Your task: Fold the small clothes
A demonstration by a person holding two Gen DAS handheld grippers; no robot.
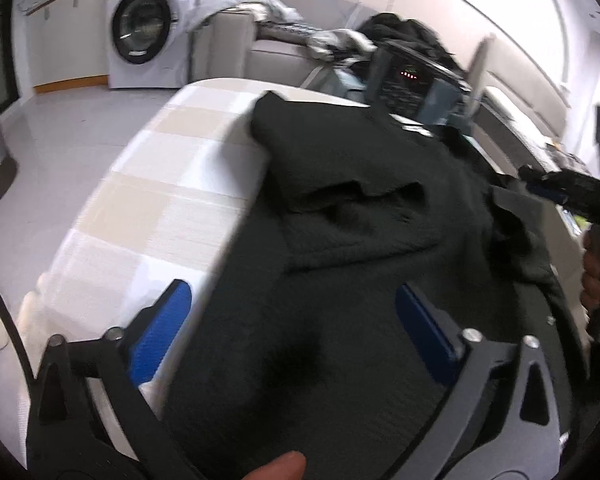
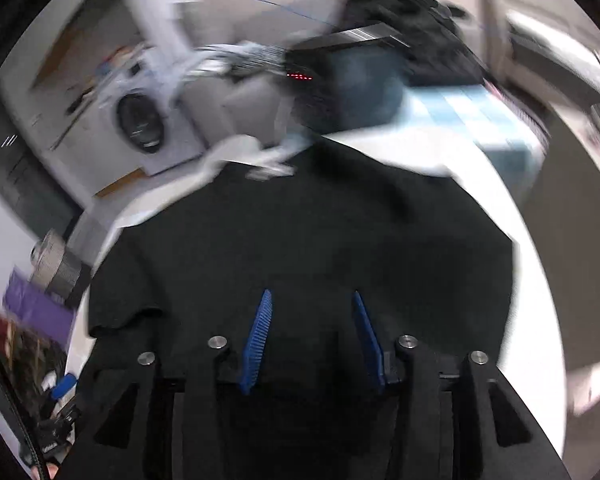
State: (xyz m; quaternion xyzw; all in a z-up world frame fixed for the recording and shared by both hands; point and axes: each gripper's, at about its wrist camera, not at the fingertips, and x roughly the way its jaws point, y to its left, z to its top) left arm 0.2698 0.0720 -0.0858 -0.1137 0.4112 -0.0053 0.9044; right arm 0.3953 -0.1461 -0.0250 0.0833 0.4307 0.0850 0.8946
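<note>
Black knit garment [image 1: 364, 216] lies spread over checked cloth of bench [image 1: 160, 184], folded flap at far side. Left claw [image 1: 292, 320] wide open above near edge of garment, blue pads clear of fabric, nothing gripped. Washing machine [image 1: 148, 28] far left.

Right wrist view, blurred: right claw [image 2: 312, 336] partly open over garment [image 2: 300, 220], pads apart, gripping nothing. Bench [image 2: 532, 280] white at right.
</note>
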